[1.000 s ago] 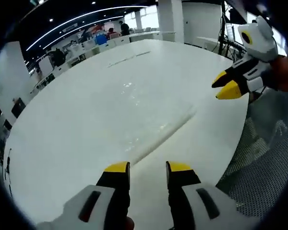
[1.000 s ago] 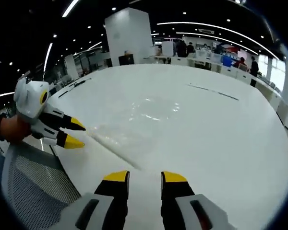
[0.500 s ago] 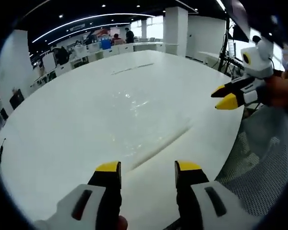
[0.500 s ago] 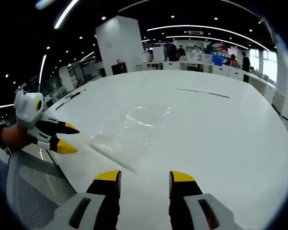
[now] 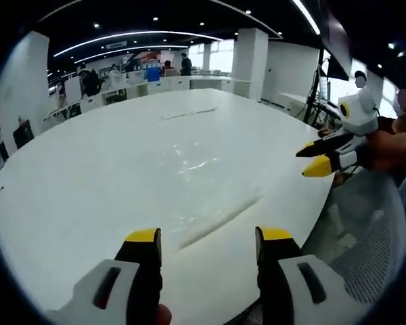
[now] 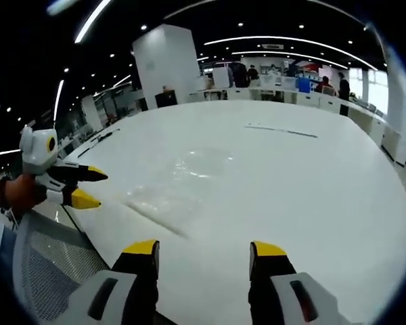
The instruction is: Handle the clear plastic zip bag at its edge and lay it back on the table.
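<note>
1. The clear bag [image 5: 189, 169] is hard to pick out against the white desk [image 5: 74, 176]; what gives it away is a patch of glare and wrinkles and one long raised edge that casts a thin shadow.
2. Its far and side outlines melt into the desk top, so I cannot tell its full shape.
3. In the right gripper view the bag [image 6: 183, 183] shows as the same faint sheen, with its near edge a slanted line close to the desk's rim.
4. It lies flat on the desk, near the edge where the person stands, and neither tool touches it.
5. Its visible long edge runs slantwise across the desk, from near the left hand-held gripper [image 5: 208, 238] toward the right hand-held gripper [image 5: 312, 158] at the desk's rim.
6. The left hand-held gripper has its yellow-tipped jaws spread wide with nothing between them, hovering just short of the bag's near edge.
7. The right hand-held gripper, seen up close in its own view [image 6: 203, 248], is also spread wide and empty.
8. Seen from the right gripper view, the left hand-held gripper [image 6: 91, 187] hangs off the desk's edge above a mesh chair back [image 6: 47, 264].
9. A thin dark strip [image 6: 281, 131] lies far across the desk; what it is I cannot make out.
</note>
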Available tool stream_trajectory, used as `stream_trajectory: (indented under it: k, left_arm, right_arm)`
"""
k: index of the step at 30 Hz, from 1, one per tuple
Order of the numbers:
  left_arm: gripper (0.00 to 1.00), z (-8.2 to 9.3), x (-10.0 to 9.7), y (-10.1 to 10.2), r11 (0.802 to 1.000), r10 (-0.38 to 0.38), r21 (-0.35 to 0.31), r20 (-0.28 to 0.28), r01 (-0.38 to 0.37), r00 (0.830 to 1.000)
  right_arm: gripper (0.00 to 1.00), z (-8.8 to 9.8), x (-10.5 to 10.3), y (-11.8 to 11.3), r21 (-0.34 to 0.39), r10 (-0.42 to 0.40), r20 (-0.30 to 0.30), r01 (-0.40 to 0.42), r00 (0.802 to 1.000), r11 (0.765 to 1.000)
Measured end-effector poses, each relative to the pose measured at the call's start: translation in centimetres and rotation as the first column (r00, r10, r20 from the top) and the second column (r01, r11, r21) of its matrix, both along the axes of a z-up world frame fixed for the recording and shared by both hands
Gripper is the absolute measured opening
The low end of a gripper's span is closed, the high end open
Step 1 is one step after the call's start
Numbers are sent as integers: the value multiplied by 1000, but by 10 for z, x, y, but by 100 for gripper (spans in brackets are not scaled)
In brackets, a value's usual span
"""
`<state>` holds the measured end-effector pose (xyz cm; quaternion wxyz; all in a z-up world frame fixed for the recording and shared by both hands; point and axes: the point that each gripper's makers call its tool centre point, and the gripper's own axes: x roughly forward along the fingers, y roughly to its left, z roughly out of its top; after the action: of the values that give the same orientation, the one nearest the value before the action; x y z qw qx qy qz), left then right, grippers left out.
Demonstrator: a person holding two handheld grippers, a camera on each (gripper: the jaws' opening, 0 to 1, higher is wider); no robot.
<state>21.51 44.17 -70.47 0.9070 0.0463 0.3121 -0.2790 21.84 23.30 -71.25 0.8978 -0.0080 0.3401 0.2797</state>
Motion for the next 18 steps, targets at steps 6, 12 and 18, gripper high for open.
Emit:
stream_trajectory:
  k: [6,12,18]
  left_arm:
    - [57,2,3,5,1000,26,-14,-2,-26,1000]
    - [64,2,4,9,999,41,-5,4,-41,999]
    - [64,7,7,16,996,85,-31,21,-84,996]
  right_arm:
    - [58,1,-8,-3,21,-5,0,5,1000,1000]
    - [58,3,-4,-7,25,-9,12,8,1000,1000]
    - [59,9,-3,-14,40,-35,26,34,999,999]
